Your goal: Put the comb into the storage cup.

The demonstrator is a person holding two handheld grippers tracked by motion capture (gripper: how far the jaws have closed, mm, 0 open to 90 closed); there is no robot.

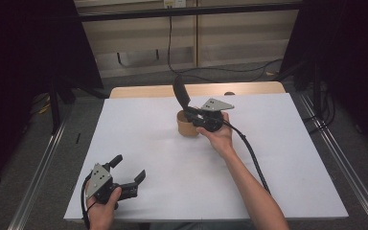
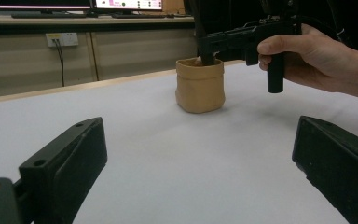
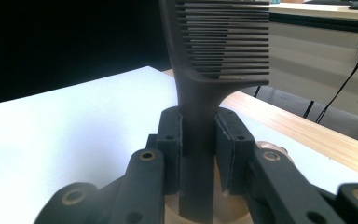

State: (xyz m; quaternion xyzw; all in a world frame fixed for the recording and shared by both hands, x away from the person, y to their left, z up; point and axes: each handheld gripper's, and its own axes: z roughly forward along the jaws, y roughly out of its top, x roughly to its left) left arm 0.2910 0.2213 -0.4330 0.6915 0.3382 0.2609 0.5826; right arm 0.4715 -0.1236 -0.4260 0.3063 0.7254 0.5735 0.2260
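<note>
**Comb held upright over paper pouch**

A single black plastic wide-tooth comb (image 3: pixel 214 60) stands nearly vertical, its long axis rising from its handle to its toothed head, the straight teeth running sideways in the right gripper view. The right gripper (image 3: pixel 199 140) is clamped on the smooth handle, pads pressed to both sides, directly above one small tan pouch of crumpled paper with a rolled rim (image 2: pixel 200 84) near the middle of the white tabletop (image 1: pixel 278 163). The left gripper (image 1: pixel 130 168) rests at the table's near-left corner, jaws spread apart with nothing between them.
</note>
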